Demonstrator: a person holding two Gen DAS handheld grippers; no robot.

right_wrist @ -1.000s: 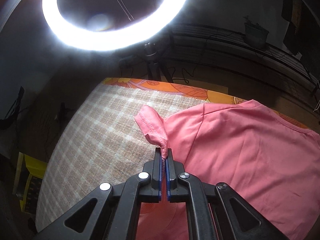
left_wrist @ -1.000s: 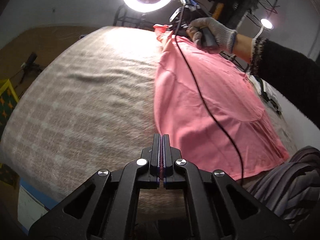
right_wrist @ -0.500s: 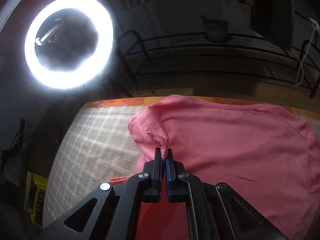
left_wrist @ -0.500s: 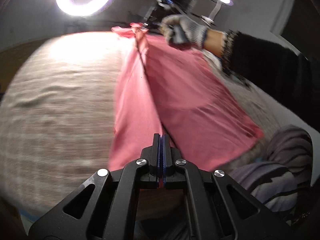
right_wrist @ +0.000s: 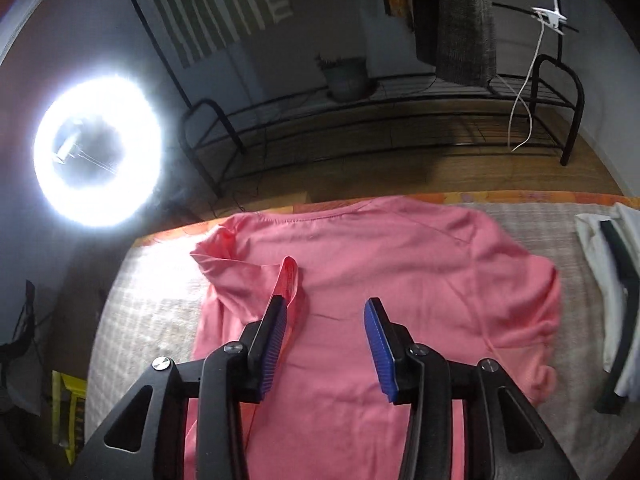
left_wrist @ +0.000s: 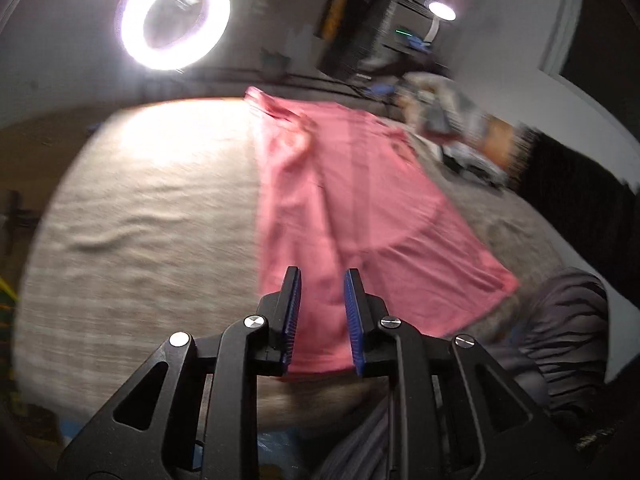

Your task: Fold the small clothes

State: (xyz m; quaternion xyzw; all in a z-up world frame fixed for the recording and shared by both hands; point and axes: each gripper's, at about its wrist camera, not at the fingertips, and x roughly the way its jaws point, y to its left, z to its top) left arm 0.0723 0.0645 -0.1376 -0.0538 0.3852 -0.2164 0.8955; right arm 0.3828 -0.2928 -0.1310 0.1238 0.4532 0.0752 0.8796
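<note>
Left wrist view: your left gripper (left_wrist: 321, 312), angled down, has jaws just opened and empty, the pink shirt (left_wrist: 360, 208) lying flat on the bed (left_wrist: 140, 220), its long axis running away from you. Your right gripper (right_wrist: 326, 338) has jaws just parted too, the folded sleeve (right_wrist: 289, 280) brushing its left pad, the unfolded side farther right.

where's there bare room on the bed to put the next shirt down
Free: the checked blanket left of the pink shirt, toward the ring light. Crowded: right of the shirt, where white and dark clothes lie with only a narrow strip between.
</note>
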